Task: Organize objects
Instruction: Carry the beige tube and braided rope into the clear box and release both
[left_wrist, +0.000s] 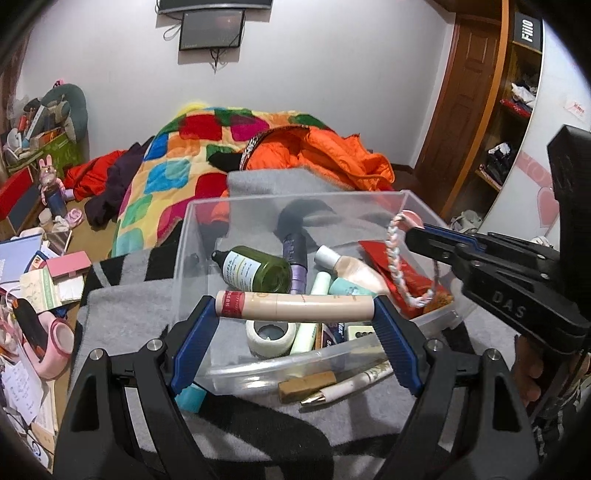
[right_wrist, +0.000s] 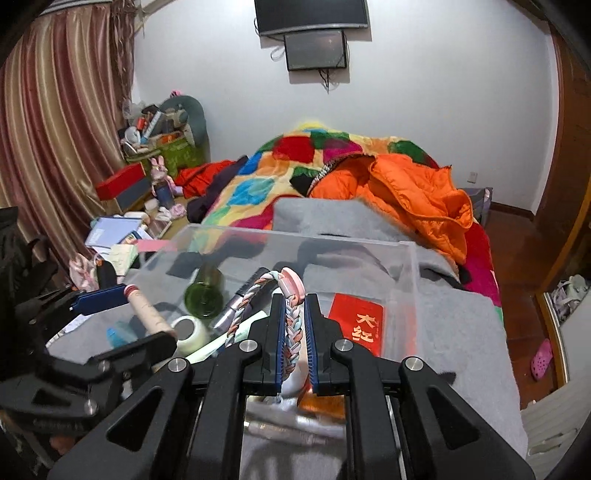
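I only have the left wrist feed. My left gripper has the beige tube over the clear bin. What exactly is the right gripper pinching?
Observer: The right gripper is shut on a braided band, pink, white and pale blue strands, held lengthwise between its fingers.
Operator: Is it over the bin?
Observer: Yes, above the clear bin, just left of the red envelope with gold characters.
Operator: And my tube from that side?
Observer: The beige tube is gripped end to end by the left gripper, beside the green bottle.

The left gripper (left_wrist: 295, 310) has its fingers (left_wrist: 192, 347) spread wide yet gripping, while the right gripper (right_wrist: 294, 325) is pinched nearly closed.
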